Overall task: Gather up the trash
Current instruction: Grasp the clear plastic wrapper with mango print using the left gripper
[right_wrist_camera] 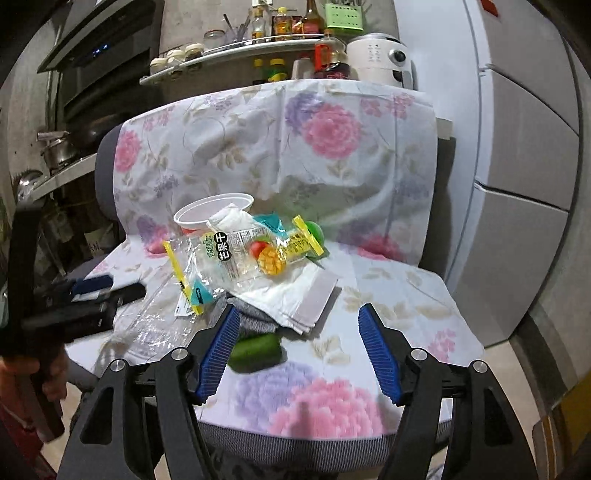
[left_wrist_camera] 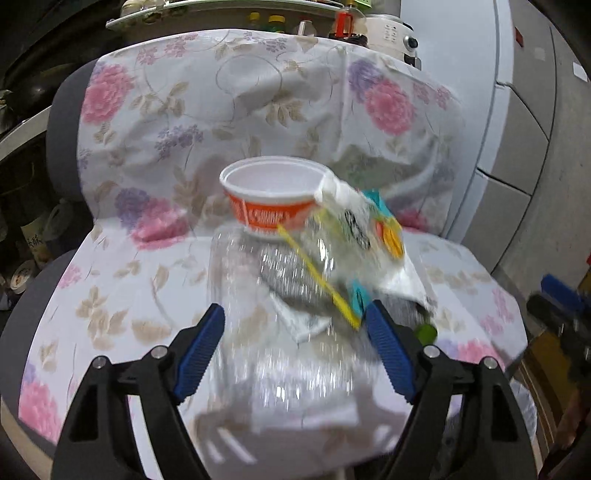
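Note:
Trash lies on a chair seat covered with a floral cloth (right_wrist_camera: 388,295). An orange-and-white paper bowl (left_wrist_camera: 271,195) stands at the back, also in the right wrist view (right_wrist_camera: 207,214). A clear mango snack bag (right_wrist_camera: 240,254) with yellow zip strip lies across the pile. A clear crinkled plastic bottle (left_wrist_camera: 273,332) lies between the open fingers of my left gripper (left_wrist_camera: 295,325); the jaws do not press it. A white napkin (right_wrist_camera: 295,295) and a green cap (right_wrist_camera: 255,349) lie near my right gripper (right_wrist_camera: 297,328), which is open and empty. My left gripper shows in the right wrist view (right_wrist_camera: 99,290).
The chair back is draped with the same cloth (right_wrist_camera: 280,140). Behind it stand shelves with bottles and jars (right_wrist_camera: 280,26) and a white appliance (right_wrist_camera: 380,59). A grey fridge (right_wrist_camera: 524,147) is at the right. Pots (right_wrist_camera: 59,151) sit at the left.

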A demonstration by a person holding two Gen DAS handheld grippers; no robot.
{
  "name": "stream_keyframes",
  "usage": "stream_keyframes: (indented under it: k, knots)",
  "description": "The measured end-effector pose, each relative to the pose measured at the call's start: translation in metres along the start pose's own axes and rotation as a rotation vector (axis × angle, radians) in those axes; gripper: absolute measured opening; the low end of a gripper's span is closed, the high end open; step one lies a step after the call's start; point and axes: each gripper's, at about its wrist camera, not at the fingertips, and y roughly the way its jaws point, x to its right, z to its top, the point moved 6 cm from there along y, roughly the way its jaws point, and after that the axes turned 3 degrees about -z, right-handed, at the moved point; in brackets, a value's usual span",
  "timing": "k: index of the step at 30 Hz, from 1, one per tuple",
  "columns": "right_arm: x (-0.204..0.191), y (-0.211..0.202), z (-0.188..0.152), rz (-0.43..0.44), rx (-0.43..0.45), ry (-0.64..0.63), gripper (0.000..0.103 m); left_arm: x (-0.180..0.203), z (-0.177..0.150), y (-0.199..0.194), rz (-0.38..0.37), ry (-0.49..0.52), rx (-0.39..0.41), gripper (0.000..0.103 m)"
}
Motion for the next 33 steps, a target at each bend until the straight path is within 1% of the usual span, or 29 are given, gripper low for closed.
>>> stream_keyframes:
  k: [2,3,5,8,11,15,17,21,22,23,24,25,26,29,33]
  knots:
    - [0.003,0.009,0.0,-0.007,-0.012,-0.001,0.068,0.002,0.007,0.008,-0.002,0.004,-0.004,0.067]
    - [0.004,0.013,0.002,-0.009,-0.014,0.002,0.068,0.006,0.011,0.014,-0.009,0.009,-0.007,0.065]
    - [0.009,0.019,0.002,-0.014,-0.017,0.016,0.068,0.013,0.016,0.021,-0.029,0.017,-0.008,0.056]
    - [0.015,0.031,0.003,-0.005,-0.026,0.03,0.068,0.025,0.027,0.031,-0.059,0.049,0.002,0.051]
    - [0.019,0.042,0.006,-0.007,-0.033,0.035,0.068,0.034,0.035,0.044,-0.063,0.071,-0.006,0.051]
    - [0.024,0.048,0.012,-0.002,-0.016,0.054,0.068,0.036,0.034,0.07,-0.05,0.073,-0.084,0.055]
    - [0.026,0.051,0.011,0.001,-0.018,0.059,0.068,0.035,0.03,0.08,-0.044,0.067,-0.107,0.057]
    - [0.028,0.057,0.008,0.002,-0.031,0.056,0.068,0.03,0.029,0.093,-0.047,0.042,-0.115,0.058]
    - [0.029,0.058,0.008,0.002,-0.033,0.057,0.068,0.03,0.029,0.094,-0.049,0.041,-0.11,0.056]
    - [0.029,0.058,0.008,0.002,-0.034,0.058,0.068,0.03,0.03,0.094,-0.047,0.046,-0.104,0.041]
    - [0.03,0.058,0.007,0.003,-0.035,0.059,0.068,0.03,0.031,0.092,-0.032,0.06,-0.095,0.032]
    - [0.03,0.058,0.007,0.003,-0.035,0.059,0.068,0.03,0.032,0.09,-0.025,0.07,-0.087,0.019]
    - [0.029,0.058,0.008,0.003,-0.034,0.059,0.068,0.029,0.032,0.085,-0.024,0.069,-0.07,0.008]
    - [0.028,0.057,0.008,0.003,-0.034,0.057,0.068,0.028,0.034,0.066,-0.038,0.059,-0.019,0.001]
    - [0.02,0.054,0.008,0.009,-0.033,0.046,0.068,0.026,0.031,0.036,-0.064,0.05,0.031,0.0]
